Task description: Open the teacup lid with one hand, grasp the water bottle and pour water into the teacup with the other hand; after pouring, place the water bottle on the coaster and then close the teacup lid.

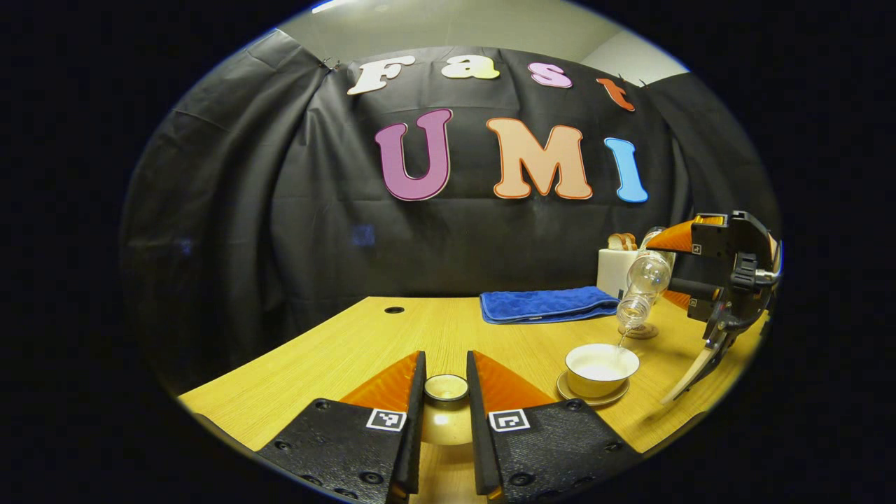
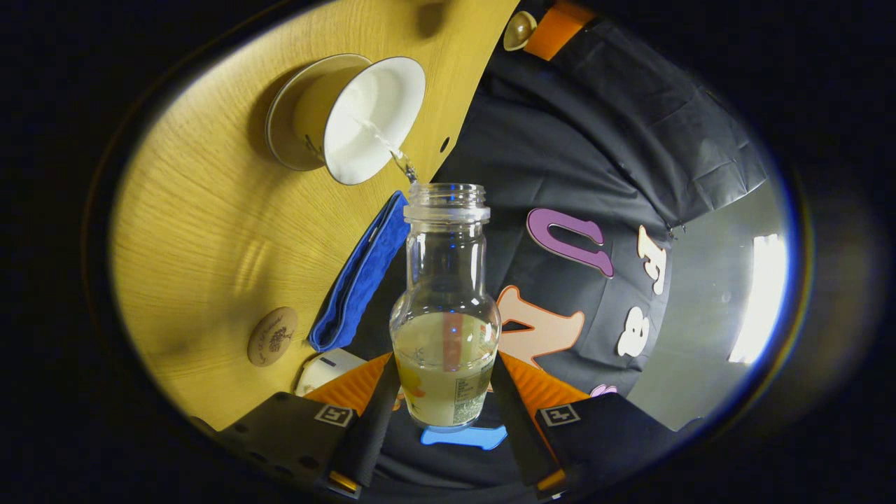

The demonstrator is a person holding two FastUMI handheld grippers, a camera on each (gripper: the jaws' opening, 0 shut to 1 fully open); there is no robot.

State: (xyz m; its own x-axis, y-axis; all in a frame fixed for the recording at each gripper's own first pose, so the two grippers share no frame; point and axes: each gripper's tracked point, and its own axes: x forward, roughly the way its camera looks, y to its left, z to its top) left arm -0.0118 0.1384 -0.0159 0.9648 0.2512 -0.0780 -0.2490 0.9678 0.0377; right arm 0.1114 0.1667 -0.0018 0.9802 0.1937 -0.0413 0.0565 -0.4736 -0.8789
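Wooden desk (image 1: 336, 357) bearing a saucer (image 1: 592, 397) with teacup (image 1: 601, 369), folded blue towel (image 1: 546, 304), round coaster (image 2: 272, 336), and white toaster (image 1: 616, 269).

A staged recording booth set up as a small tea corner inside an office-like room is shown. The space is enclosed by a draped black cloth wall (image 1: 280, 210), pinned along its top edge, above which a plain pale painted wall and ceiling (image 1: 448, 28) are seen. A bright ceiling light panel (image 2: 756, 301) is reflected in the right gripper view. A light wooden desk top (image 1: 336, 357) with a round cable hole (image 1: 394, 309) is laid with household props: a folded blue towel (image 1: 546, 305), a white toaster holding bread slices (image 1: 617, 269) and a round wooden coaster (image 2: 272, 336).
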